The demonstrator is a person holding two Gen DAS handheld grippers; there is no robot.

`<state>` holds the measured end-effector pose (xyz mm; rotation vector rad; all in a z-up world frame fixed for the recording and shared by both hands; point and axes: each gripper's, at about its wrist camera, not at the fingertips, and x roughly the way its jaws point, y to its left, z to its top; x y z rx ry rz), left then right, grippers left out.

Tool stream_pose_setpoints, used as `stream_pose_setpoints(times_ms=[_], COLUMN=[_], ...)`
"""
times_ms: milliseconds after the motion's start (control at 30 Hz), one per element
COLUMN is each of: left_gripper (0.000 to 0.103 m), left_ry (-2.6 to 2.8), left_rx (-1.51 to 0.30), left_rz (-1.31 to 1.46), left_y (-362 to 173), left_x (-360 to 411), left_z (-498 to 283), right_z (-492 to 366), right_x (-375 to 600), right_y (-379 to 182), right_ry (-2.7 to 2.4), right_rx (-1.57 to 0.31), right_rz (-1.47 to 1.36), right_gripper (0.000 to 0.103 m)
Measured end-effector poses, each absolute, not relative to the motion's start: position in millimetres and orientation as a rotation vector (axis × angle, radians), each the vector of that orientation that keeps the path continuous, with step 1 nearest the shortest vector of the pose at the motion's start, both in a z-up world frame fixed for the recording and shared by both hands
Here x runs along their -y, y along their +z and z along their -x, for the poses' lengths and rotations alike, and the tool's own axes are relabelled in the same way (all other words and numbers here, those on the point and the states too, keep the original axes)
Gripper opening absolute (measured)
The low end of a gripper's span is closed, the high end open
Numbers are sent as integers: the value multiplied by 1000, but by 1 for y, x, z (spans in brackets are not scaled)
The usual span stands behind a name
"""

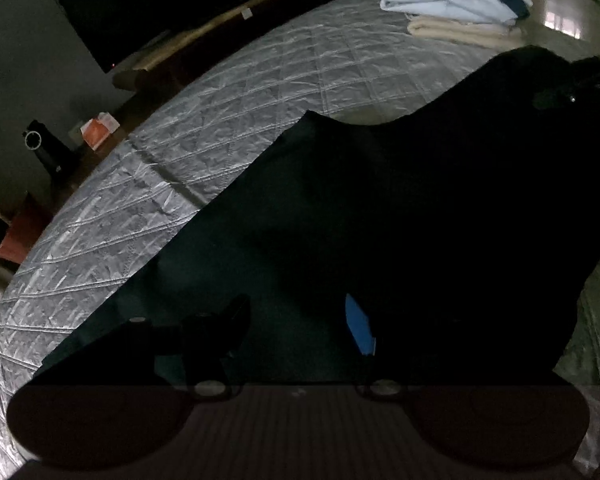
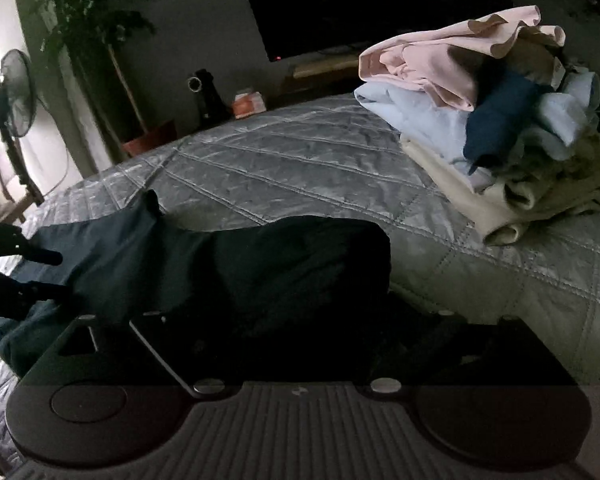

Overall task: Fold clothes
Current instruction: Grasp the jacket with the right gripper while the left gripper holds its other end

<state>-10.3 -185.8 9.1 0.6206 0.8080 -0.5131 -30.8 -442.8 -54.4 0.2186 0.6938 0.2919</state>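
A dark garment (image 1: 380,220) lies spread over the grey quilted bed (image 1: 220,120). My left gripper (image 1: 296,312) hovers low over its near part. The fingers stand apart, one with a blue pad (image 1: 360,328), and only flat cloth shows between them. The right wrist view shows the same garment (image 2: 240,264) bunched in a fold, with the left gripper (image 2: 56,274) at its left end. My right gripper (image 2: 296,320) sits right behind the fold with its jaws spread wide. It is too dark to see whether the pads touch the cloth.
A pile of pink, light blue, navy and cream clothes (image 2: 480,120) sits at the bed's far right, also visible as the pile (image 1: 452,4). Beyond the bed's far edge stand a fan (image 2: 16,96), a potted plant (image 2: 100,20), an orange box (image 2: 248,106) and a dark screen (image 2: 380,0).
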Motion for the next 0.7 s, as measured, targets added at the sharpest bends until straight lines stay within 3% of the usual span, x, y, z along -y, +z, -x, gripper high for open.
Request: stream_pose_setpoints(times_ms=[67,133,433,567,700], left_gripper=[45,46,53,54,56], left_ry=[-504,-521,-608,-594,-589], left_rx=[-777,-722,-670,-757,-750], left_rz=[-602,-594,-746,-632,-649], left_y=[14,21,-1,4,5], left_x=[185,188,214,206,208], left_z=[10,13,43,34,40], right_z=[30,29,28,31,33], right_x=[452,465,486,457,450], right_y=[-52,-52,-50,-31,-22], right_ry=[282,298,291,235,174], right_rx=[-713,-739,-722,-787,-792], right_rz=[-263,-341,-685,-414,-396], right_gripper=[50,39,25,22,22])
